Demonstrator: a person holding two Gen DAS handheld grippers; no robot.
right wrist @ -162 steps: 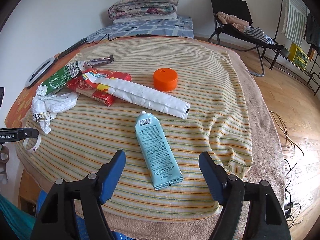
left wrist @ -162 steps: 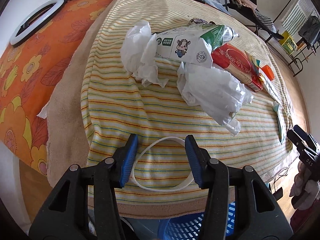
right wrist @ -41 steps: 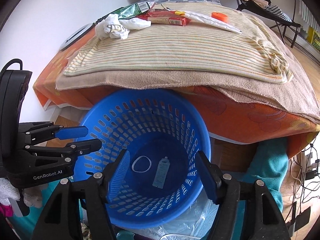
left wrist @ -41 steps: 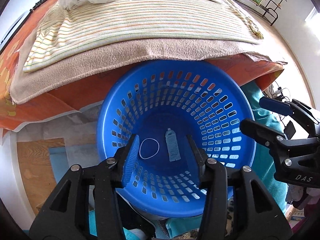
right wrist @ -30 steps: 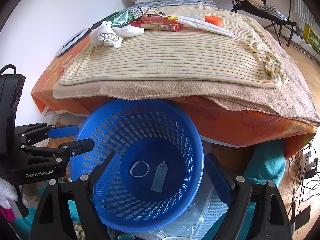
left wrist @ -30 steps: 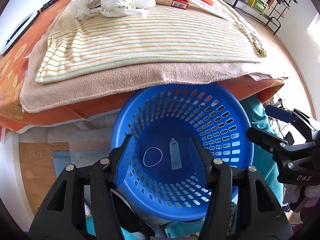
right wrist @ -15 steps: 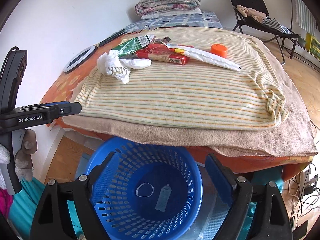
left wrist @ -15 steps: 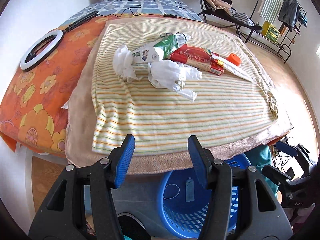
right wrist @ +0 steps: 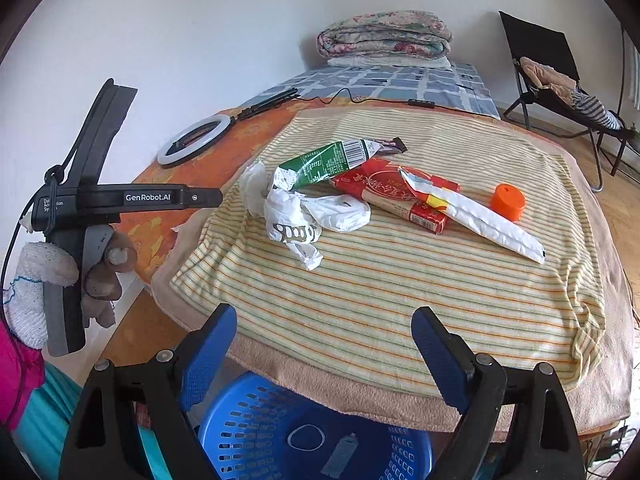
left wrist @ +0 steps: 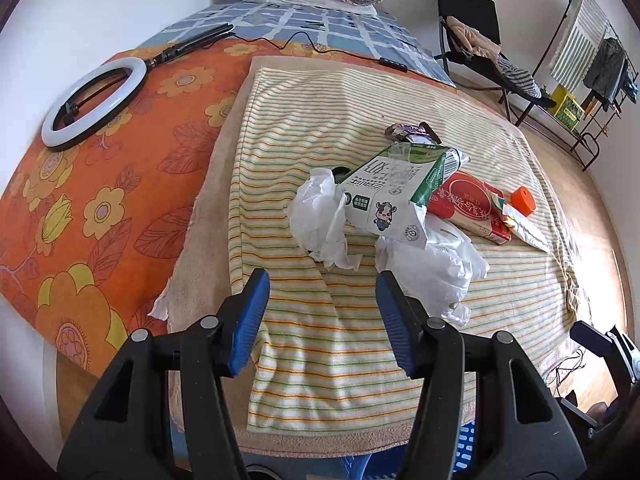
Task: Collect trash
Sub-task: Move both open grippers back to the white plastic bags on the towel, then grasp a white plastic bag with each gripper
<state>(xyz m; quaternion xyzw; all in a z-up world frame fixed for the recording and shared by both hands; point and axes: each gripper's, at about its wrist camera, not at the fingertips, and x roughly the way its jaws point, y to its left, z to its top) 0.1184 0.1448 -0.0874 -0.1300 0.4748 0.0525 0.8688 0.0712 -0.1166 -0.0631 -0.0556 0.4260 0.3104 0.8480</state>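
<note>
Bed [right wrist: 280, 128] fills both views, orange floral sheet under a striped towel [right wrist: 400, 288]. Since a second ago our views have swung up from the blue basket [right wrist: 248, 432] at the near edge to the bed top. We judge the drop-off done and the next pickup starting.

Basket holds two collected pieces: a white ring [right wrist: 306, 437] and a small tube [right wrist: 340, 454], lying apart on its floor.

Trash left on the towel, large to small:
- white plastic bag [left wrist: 432, 264], crumpled, touching the carton's near end
- milk carton [left wrist: 394, 196], flattened, resting on a crumpled tissue [left wrist: 316, 216] at its left
- red packet [right wrist: 394, 196], just right of the carton
- long white wrapper [right wrist: 480, 216] lying over the packet's right end
- dark snack wrapper [right wrist: 390, 145] at the carton's far tip
- orange cap [right wrist: 508, 202], far right, beside the long wrapper

Left gripper [left wrist: 322, 316]: about half open, nothing between the pads, above the towel just short of the tissue and bag.

Right gripper [right wrist: 324, 354]: wide open, empty, over the near towel edge, well short of any trash.
</note>
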